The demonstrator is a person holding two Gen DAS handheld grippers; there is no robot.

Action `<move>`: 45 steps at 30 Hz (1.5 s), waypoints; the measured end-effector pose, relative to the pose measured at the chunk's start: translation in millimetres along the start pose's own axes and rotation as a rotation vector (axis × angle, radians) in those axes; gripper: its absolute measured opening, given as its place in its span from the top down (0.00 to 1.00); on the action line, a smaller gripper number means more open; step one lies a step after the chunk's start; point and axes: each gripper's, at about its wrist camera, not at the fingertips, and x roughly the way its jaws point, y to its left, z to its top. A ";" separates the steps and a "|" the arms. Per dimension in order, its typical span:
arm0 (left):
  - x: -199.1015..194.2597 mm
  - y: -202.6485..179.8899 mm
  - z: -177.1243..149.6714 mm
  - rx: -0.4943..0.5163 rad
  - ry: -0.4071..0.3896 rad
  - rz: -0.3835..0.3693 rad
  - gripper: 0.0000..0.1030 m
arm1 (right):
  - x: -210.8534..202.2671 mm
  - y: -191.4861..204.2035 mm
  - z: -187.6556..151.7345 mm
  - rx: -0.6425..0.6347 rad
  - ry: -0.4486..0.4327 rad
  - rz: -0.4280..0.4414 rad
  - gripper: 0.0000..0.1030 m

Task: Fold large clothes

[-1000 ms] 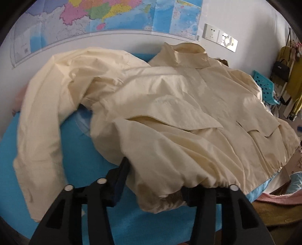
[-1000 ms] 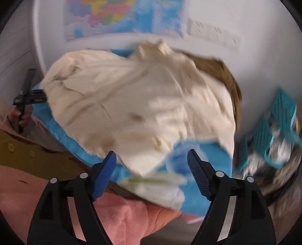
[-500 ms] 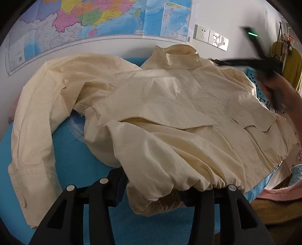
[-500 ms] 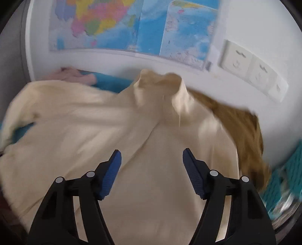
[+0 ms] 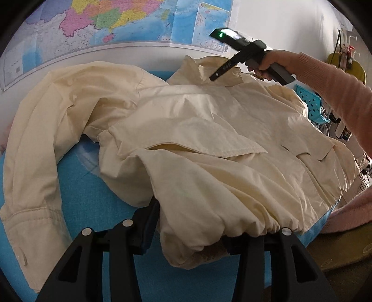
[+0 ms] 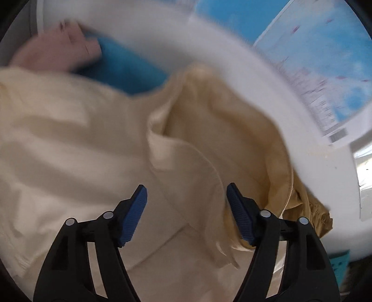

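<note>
A cream jacket (image 5: 209,139) was seen spread front-up over most of a blue-covered surface (image 5: 93,197), collar (image 5: 204,67) toward the far edge by the wall map (image 5: 116,21), hem bunched at the near edge. One sleeve (image 5: 30,162) was draped along the left edge, its cuff lying near the near-left corner. The other sleeve could not be made out.

The left gripper (image 5: 190,234) was noted at the near edge with the gathered hem between its jaws. The fabric hid the pads, so whether the jaws were clamped on the hem or merely around it could not be told.

The right gripper (image 6: 186,209) was held over the collar (image 6: 186,120) region near the far edge, jaws spread apart with nothing between them. The right wrist view was blurred by motion. A darker tan cloth (image 6: 302,197) showed beside the collar, possibly lining or another garment; this could not be settled.

Progress was judged early. No fold of body or sleeves was visible; the garment was roughly laid out, with wrinkles and a slack hem. Flattening, folding in the sleeves and folding the body were all judged to remain. A grasp at the collar or shoulder was judged the likely step in hand for the right gripper.
</note>
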 end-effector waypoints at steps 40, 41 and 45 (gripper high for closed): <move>15.3 -10.2 12.0 0.105 -0.031 0.166 0.91 | -142.2 -45.5 -389.5 0.811 -0.288 0.440 0.08; 13.7 -6.4 13.1 0.081 -0.041 0.155 0.92 | -135.2 -40.1 -405.4 0.860 -0.292 0.483 0.07; -14.0 -0.4 19.8 0.033 -0.149 0.154 0.94 | -113.1 -21.4 -418.5 0.898 -0.285 0.638 0.68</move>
